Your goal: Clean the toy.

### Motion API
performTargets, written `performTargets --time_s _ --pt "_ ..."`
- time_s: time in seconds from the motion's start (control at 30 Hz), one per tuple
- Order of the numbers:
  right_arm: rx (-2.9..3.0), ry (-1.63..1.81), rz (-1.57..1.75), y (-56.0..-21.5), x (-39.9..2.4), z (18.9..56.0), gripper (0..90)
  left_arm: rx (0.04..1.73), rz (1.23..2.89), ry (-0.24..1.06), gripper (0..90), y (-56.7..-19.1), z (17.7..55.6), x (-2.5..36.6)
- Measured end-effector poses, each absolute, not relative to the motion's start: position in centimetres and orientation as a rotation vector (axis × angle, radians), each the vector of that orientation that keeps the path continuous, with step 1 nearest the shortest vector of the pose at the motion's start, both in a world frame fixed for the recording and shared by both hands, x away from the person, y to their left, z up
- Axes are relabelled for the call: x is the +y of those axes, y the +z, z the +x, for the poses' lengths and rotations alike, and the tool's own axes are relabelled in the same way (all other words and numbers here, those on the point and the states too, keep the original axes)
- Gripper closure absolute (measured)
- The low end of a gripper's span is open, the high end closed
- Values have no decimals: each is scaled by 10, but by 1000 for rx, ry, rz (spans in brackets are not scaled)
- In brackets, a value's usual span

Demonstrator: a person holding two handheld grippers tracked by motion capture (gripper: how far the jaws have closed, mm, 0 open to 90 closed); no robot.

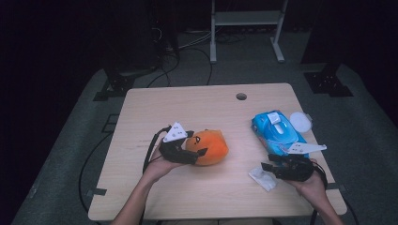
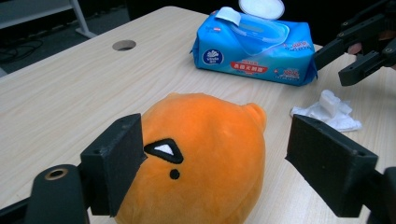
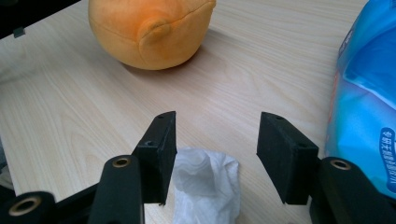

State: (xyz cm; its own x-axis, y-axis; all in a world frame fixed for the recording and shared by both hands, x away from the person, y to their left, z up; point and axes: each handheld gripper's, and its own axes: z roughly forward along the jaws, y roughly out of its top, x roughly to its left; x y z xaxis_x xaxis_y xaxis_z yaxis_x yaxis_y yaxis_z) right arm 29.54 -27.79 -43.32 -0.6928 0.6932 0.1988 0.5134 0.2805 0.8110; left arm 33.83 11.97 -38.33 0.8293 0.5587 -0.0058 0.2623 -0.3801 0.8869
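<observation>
- Worktop (image 1: 187, 105): pale wood grain, smooth, matt.
- Orange toy (image 2: 205, 154): soft plush cloth, short fuzzy nap.
- Wipes pack (image 2: 254, 51): glossy blue plastic film.
- Crumpled tissue (image 3: 205, 186): white, thin, creased.
- Tongs (image 3: 217, 154): matt black plastic.

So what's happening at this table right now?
A person works two handheld grippers at a wooden table. The left gripper sits open around an orange plush toy, one pad against it, no squeeze. The right gripper is open over a crumpled wipe, beside a blue wipes pack with its lid up.
</observation>
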Motion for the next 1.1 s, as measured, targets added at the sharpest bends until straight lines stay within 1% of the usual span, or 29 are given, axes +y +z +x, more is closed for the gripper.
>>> performTargets --time_s 0.27,0.57,1.1 --pt "2325 1399 1129 -430 -280 295 460 645 1976 375 146 -386 333 130" --pt "2332 1395 1133 -431 -280 295 448 672 1959 344 137 -395 324 145" --pt "2341 1379 1131 -432 -278 294 435 728 1979 343 119 -415 311 165"
